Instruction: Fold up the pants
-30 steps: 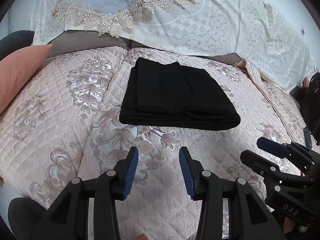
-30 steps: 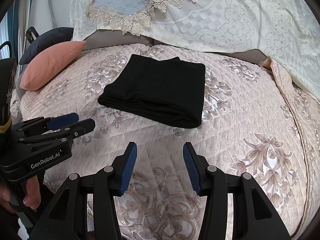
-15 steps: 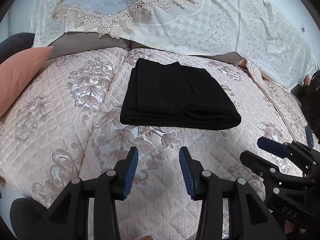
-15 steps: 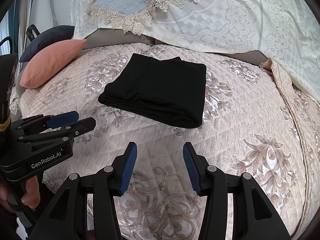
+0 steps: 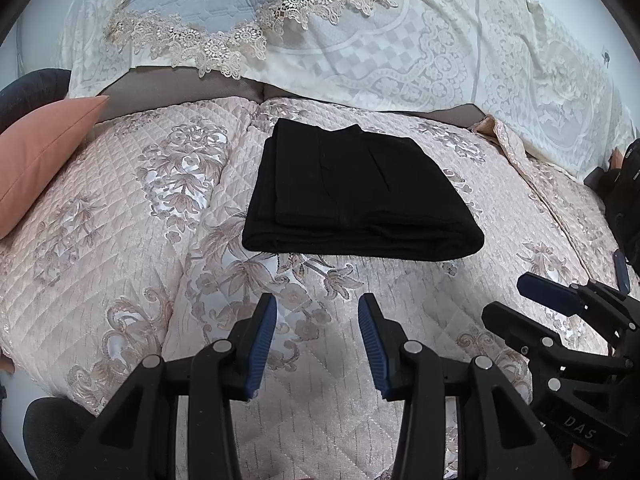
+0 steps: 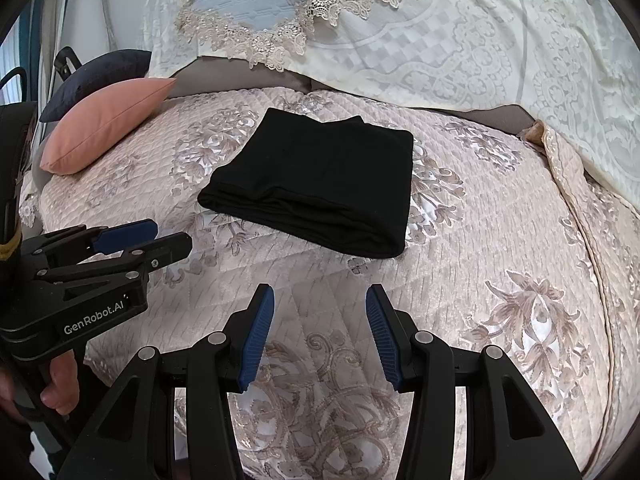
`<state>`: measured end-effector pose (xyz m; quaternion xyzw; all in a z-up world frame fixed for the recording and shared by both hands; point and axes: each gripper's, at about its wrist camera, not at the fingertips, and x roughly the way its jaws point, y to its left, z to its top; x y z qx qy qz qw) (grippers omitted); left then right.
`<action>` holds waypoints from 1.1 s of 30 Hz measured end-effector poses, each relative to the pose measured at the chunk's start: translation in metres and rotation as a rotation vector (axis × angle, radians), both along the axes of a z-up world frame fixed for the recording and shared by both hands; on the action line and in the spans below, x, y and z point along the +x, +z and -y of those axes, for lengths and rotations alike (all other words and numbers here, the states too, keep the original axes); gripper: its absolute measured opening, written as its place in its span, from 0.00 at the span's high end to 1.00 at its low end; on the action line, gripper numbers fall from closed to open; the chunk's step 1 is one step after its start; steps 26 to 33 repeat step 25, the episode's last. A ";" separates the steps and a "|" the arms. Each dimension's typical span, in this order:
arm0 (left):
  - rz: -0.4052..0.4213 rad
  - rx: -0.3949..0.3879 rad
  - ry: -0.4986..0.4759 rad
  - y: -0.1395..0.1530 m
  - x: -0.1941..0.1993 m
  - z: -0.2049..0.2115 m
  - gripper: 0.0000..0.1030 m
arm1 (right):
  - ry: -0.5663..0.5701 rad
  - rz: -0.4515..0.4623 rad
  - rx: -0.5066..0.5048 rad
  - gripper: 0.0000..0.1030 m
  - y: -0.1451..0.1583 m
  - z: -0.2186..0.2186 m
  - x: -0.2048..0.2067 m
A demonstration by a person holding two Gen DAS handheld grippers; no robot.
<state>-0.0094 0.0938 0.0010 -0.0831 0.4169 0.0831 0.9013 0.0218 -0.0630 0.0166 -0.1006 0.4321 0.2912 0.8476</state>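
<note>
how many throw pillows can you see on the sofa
2. A pink pillow lies at the left end of the sofa; a dark navy pillow sits behind it. Others may be out of frame.

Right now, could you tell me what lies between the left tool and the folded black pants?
Only bare quilted floral bedspread separates left tool from black pants, per the left wrist view.

Folded black pants (image 5: 360,196) on quilted bedspread (image 5: 132,248)
</note>
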 end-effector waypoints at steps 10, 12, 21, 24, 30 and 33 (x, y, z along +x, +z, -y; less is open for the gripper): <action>-0.011 0.018 -0.008 -0.002 0.004 0.005 0.56 | 0.005 -0.002 -0.003 0.53 -0.002 0.000 0.000; -0.013 0.019 -0.009 -0.002 0.004 0.005 0.56 | 0.005 -0.004 -0.004 0.53 -0.003 0.002 0.001; -0.004 0.026 0.005 -0.002 0.005 0.007 0.56 | 0.007 -0.003 -0.001 0.53 -0.004 0.004 0.001; 0.003 0.023 0.006 -0.001 0.005 0.006 0.56 | 0.005 -0.002 0.002 0.53 -0.004 0.005 0.001; 0.003 0.026 0.008 0.000 0.005 0.006 0.56 | 0.005 -0.002 0.004 0.53 -0.004 0.006 0.001; 0.003 0.026 0.008 0.000 0.005 0.006 0.56 | 0.005 -0.002 0.004 0.53 -0.004 0.006 0.001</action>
